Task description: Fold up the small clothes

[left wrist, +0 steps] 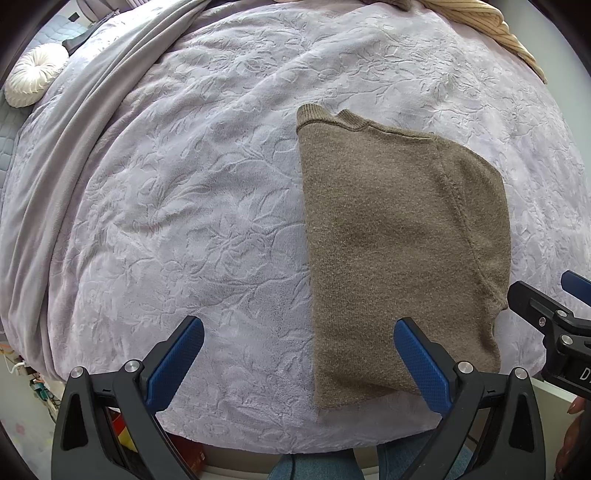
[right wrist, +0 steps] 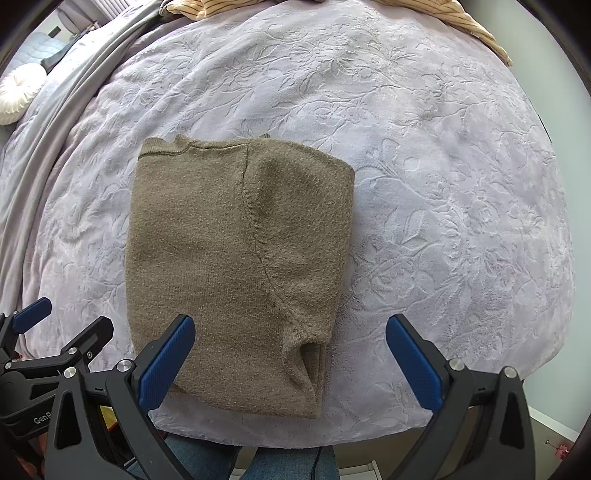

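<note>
Hand-held grippers, left (left wrist: 299, 363) and right (right wrist: 290, 360), both released, empty; brown sweater (right wrist: 236, 266) between, long axis toward bed's (right wrist: 443, 184) far edge; near hem closest.

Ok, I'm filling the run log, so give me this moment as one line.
left gripper: open, empty | right gripper: open, empty | brown sweater: folded, flat on lilac blanket | striped garment: far edge
</note>
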Tool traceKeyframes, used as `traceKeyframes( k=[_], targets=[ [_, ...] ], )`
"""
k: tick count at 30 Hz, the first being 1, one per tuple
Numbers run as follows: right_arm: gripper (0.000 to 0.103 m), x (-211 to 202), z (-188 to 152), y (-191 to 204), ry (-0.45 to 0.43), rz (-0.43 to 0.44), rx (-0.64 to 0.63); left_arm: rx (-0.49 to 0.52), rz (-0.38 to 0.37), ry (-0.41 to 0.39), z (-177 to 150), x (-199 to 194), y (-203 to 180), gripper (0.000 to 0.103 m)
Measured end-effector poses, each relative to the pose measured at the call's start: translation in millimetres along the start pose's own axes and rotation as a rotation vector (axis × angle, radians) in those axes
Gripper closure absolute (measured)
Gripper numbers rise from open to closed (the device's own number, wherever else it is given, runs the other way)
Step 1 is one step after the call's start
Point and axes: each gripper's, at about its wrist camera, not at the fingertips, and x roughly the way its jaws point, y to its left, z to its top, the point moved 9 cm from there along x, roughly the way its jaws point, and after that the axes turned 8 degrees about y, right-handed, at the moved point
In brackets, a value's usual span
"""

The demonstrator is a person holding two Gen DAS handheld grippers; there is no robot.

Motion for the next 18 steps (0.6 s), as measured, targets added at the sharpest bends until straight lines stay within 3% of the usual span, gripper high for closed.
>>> traceKeyframes(
  k=[18],
  targets=[
    [0.000,1.0,-0.9,2.0,0.002,0.000,-0.001,0.002,0.003,0.004,-1.0,0.3,-0.3,0.000]
  ],
)
